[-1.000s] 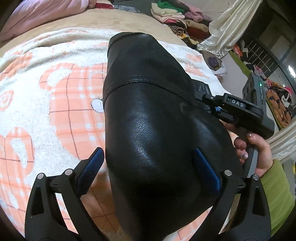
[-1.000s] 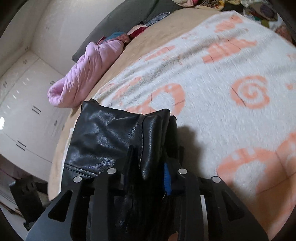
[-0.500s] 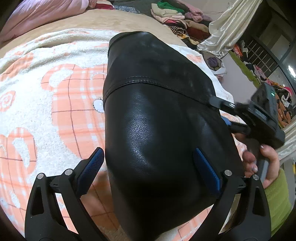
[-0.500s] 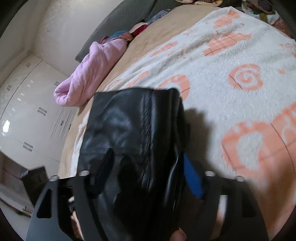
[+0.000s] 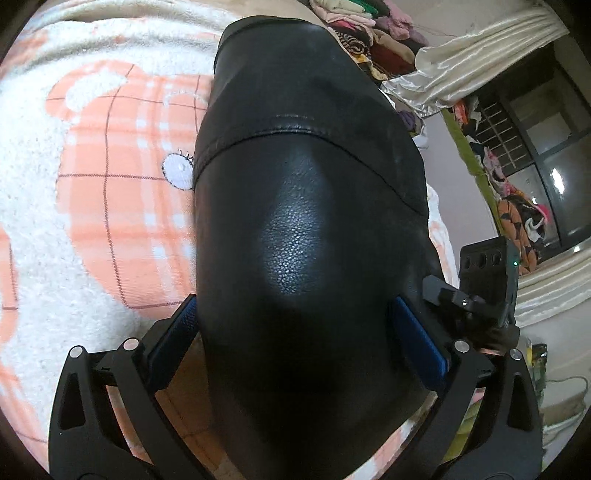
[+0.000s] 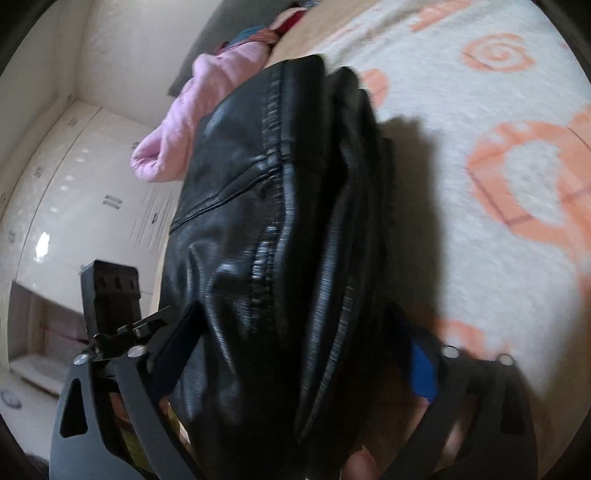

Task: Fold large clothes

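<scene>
Left wrist view: the left gripper (image 5: 299,336) has its jaws spread wide, and the black leather jacket (image 5: 306,206) fills the whole gap between them, a thick folded bundle bulging up over the blue pads (image 5: 419,341). Both pads sit right against the leather's flanks, but whether they are pressing or just framing it, I cannot tell. The jacket runs straight ahead from the fingers, a stitched seam crossing it partway along. Left of the gripper lies the white-and-orange fleece blanket (image 5: 92,177) on the bed. Just off the right finger is the right gripper (image 5: 484,288), close beside the bundle. Far ahead to the right, a heap of folded clothes (image 5: 369,26) and a cream curtain (image 5: 476,55).

Right wrist view, somewhat blurred: the right gripper (image 6: 295,354) is also wide apart, the jacket (image 6: 280,221) stacked in layered folds between its fingers, edges and seams facing the lens. Grip or no grip, I cannot tell. The blanket (image 6: 480,147) spreads to the right, a pink quilt (image 6: 192,122) lies ahead to the left, and the left gripper (image 6: 114,299) sits beside the left finger.
</scene>
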`<state>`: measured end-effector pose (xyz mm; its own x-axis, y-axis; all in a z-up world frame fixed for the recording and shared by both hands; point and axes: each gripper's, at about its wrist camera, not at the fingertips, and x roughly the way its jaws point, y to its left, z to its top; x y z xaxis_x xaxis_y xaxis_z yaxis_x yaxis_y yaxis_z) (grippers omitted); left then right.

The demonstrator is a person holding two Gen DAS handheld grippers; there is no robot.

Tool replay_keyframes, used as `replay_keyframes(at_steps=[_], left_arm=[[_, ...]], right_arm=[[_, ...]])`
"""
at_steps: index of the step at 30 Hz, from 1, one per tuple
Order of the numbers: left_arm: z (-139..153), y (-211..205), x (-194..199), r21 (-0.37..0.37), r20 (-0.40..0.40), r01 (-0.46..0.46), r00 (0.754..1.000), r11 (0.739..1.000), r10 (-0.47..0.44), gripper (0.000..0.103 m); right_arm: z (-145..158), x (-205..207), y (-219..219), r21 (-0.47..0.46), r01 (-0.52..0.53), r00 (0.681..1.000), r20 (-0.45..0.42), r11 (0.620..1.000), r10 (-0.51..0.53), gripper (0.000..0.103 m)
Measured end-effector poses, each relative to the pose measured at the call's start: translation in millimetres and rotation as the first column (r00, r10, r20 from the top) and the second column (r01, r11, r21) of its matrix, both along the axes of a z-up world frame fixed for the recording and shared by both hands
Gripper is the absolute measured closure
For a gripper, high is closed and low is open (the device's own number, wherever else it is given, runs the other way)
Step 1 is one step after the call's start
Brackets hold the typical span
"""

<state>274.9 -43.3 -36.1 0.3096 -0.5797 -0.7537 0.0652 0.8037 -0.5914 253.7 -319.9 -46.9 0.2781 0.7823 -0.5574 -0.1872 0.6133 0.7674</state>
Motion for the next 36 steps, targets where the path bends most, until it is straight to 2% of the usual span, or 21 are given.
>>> replay_keyframes(at_steps=[2, 3, 4, 9, 14, 19, 26, 27, 29, 36], left_arm=[[1, -1, -3, 0.013, 0.018, -0.017, 1.000, 1.000, 0.017, 0.015], [4, -1, -6, 0.015, 0.023, -0.029, 0.999, 0.999, 0.029, 0.020], [8, 1, -9, 0.020, 0.031, -0.043, 0.999, 0.999, 0.042, 0.022], [26, 17, -23, 0.065, 0.064, -0.112, 0.992, 0.992, 0.108, 0.022], [28, 41, -41, 0.114, 0.068, -0.134, 0.990, 0.984, 0.127, 0.021], [22, 44, -41, 0.121, 0.077, -0.131, 0.990, 0.984, 0.123, 0.018], [26, 43, -41, 0.121, 0.080, -0.141, 0.988, 0.983, 0.132, 0.015], [26, 43, -41, 0.121, 0.080, -0.141, 0.988, 0.983, 0.132, 0.015], [26, 45, -42, 0.122, 0.076, -0.144, 0.988, 0.982, 0.135, 0.011], [36, 42, -48, 0.151, 0.100, -0.143, 0.987, 0.978, 0.129, 0.010]], right_arm=[[2, 3, 7, 0.004, -0.010, 1.000, 0.019, 1.000, 0.010, 0.029], [7, 4, 10, -0.019, -0.020, 0.998, 0.054, 1.000, 0.021, 0.037], [11, 5, 12, -0.023, -0.023, 0.997, 0.071, 0.999, 0.024, 0.040], [25, 6, 39, -0.032, -0.078, 0.991, 0.105, 0.996, 0.081, 0.042], [15, -7, 64, -0.013, -0.123, 0.986, 0.111, 0.992, 0.123, 0.042], [12, -10, 62, -0.029, -0.089, 0.991, 0.101, 0.996, 0.091, 0.036], [27, -18, 69, -0.106, -0.046, 0.990, 0.129, 0.993, 0.060, 0.028], [29, -19, 69, -0.114, -0.046, 0.990, 0.126, 0.992, 0.060, 0.024], [29, -21, 69, -0.108, -0.047, 0.991, 0.123, 0.993, 0.060, 0.022], [36, -32, 61, -0.122, -0.020, 0.990, 0.137, 0.992, 0.036, 0.014]])
